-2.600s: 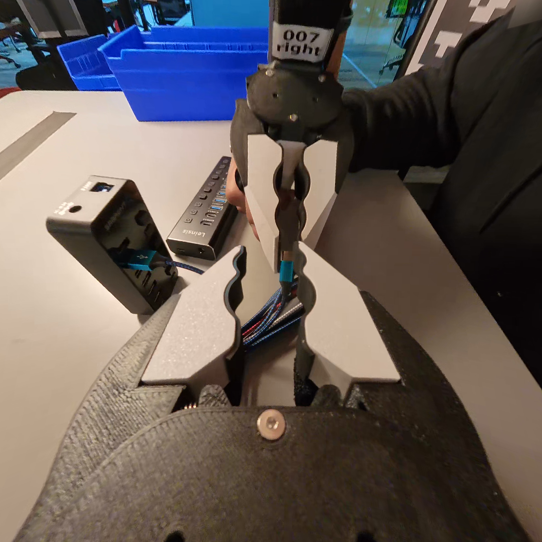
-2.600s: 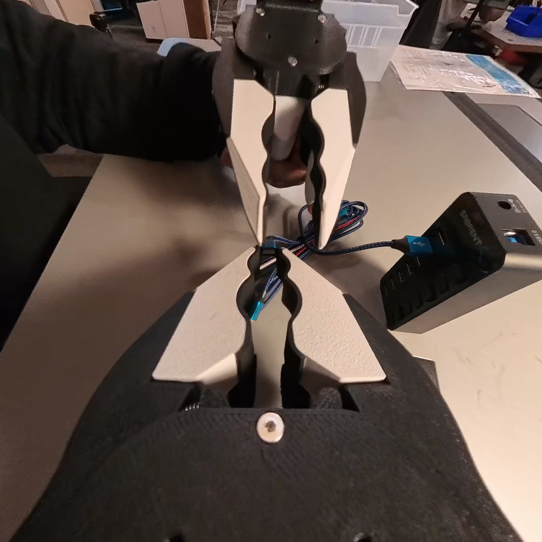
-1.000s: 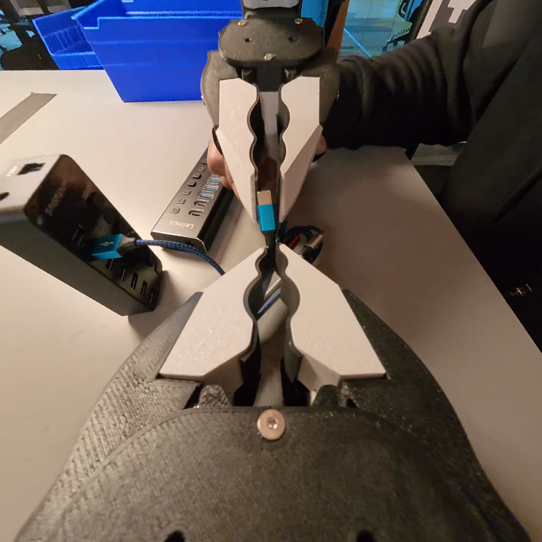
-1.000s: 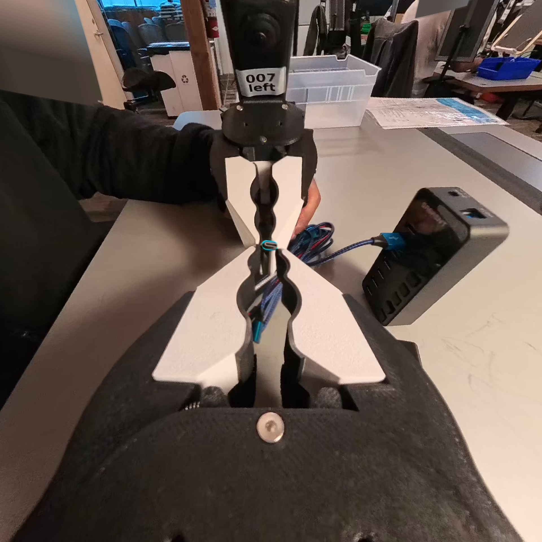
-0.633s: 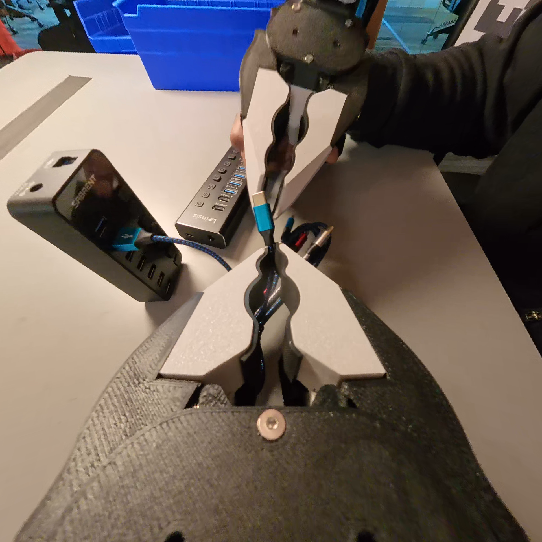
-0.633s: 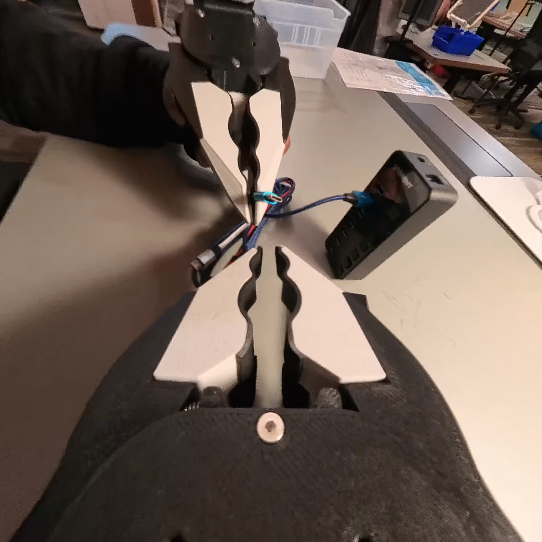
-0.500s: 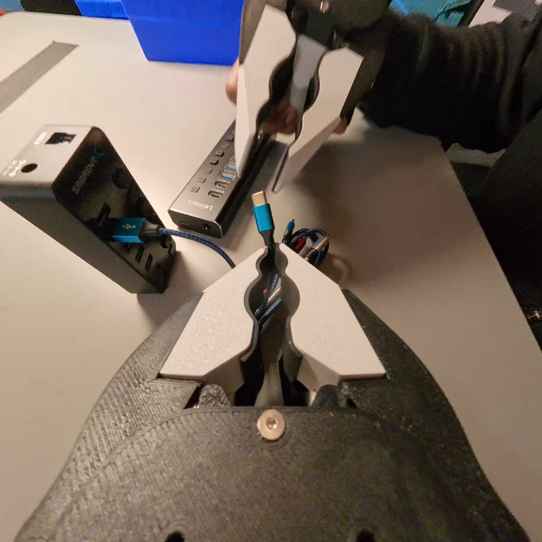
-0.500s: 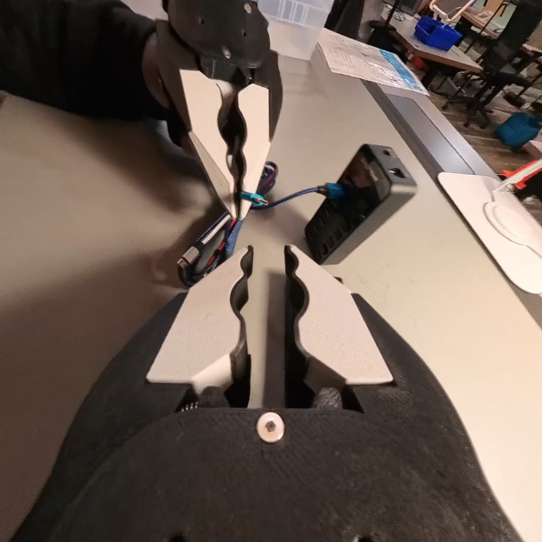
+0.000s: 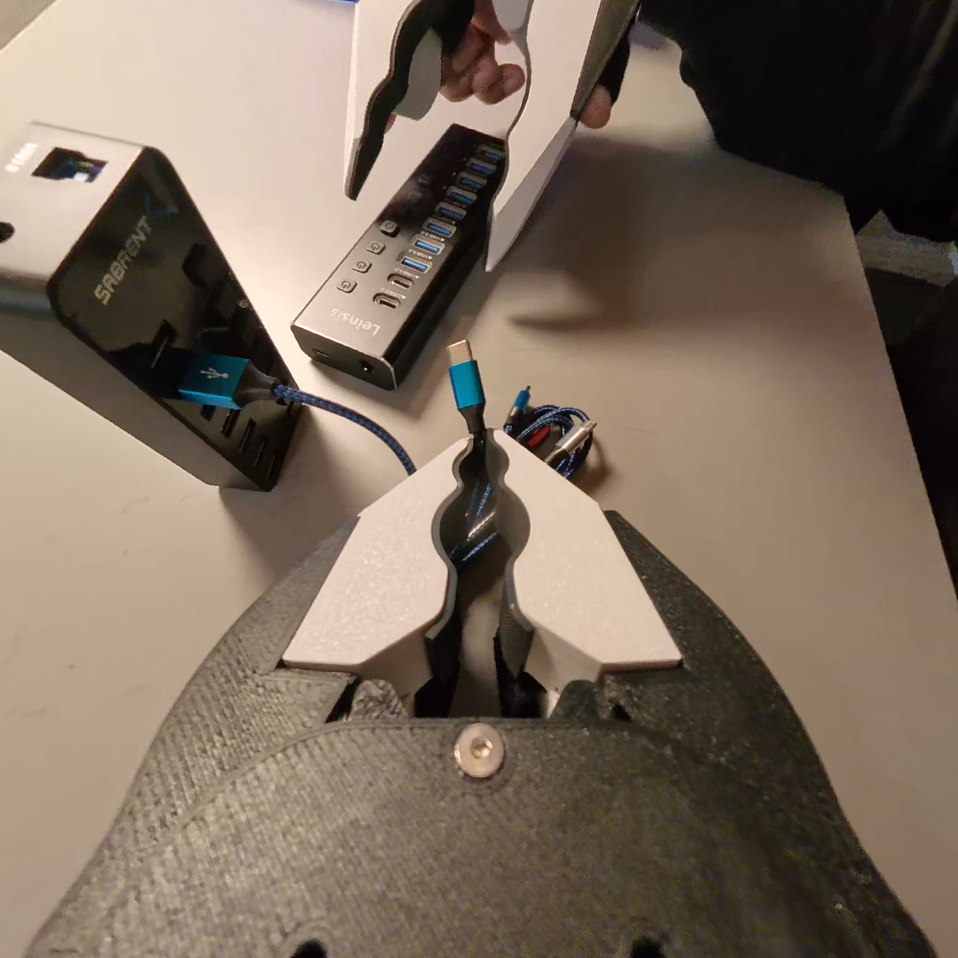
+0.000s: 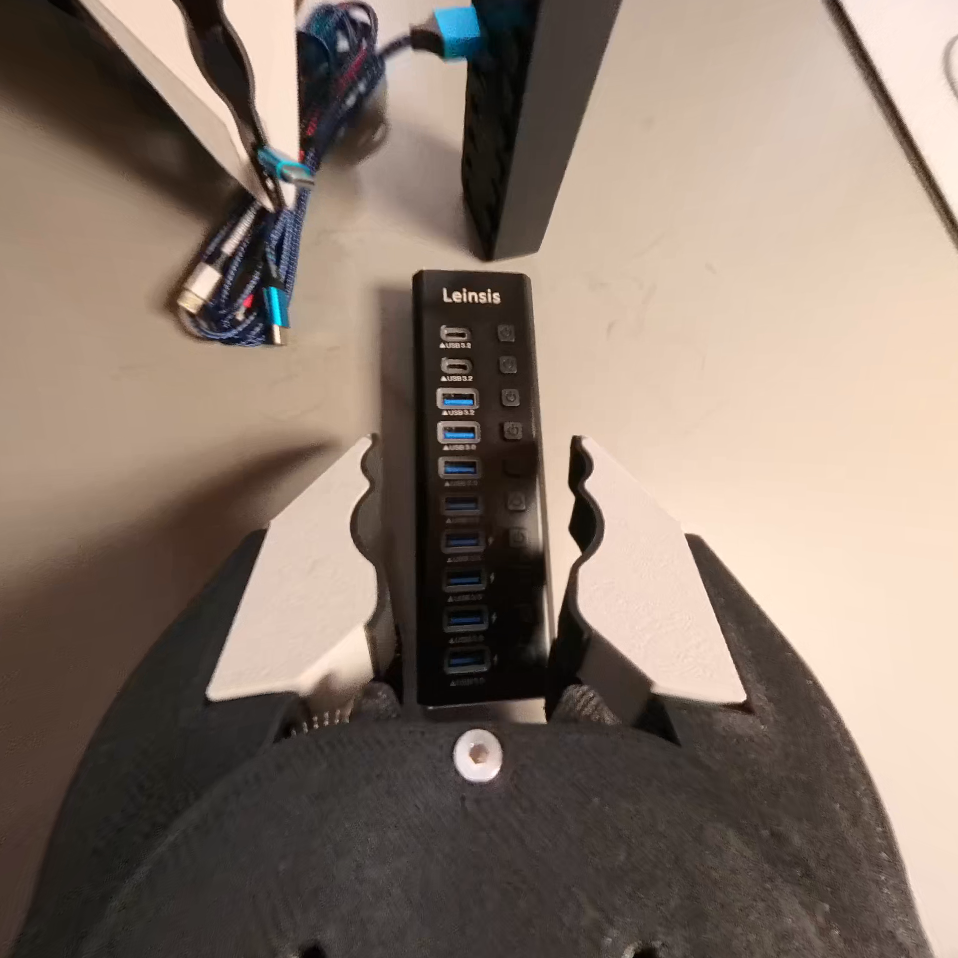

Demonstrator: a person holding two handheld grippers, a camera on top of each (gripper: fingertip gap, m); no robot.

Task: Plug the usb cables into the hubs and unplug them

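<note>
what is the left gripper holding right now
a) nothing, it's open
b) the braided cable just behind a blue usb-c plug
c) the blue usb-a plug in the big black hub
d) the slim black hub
b: the left gripper is shut on the blue braided cable just below its blue metal usb-c plug, which sticks up free beyond the fingertips, while the open right gripper straddles the slim black multi-port hub.
</note>
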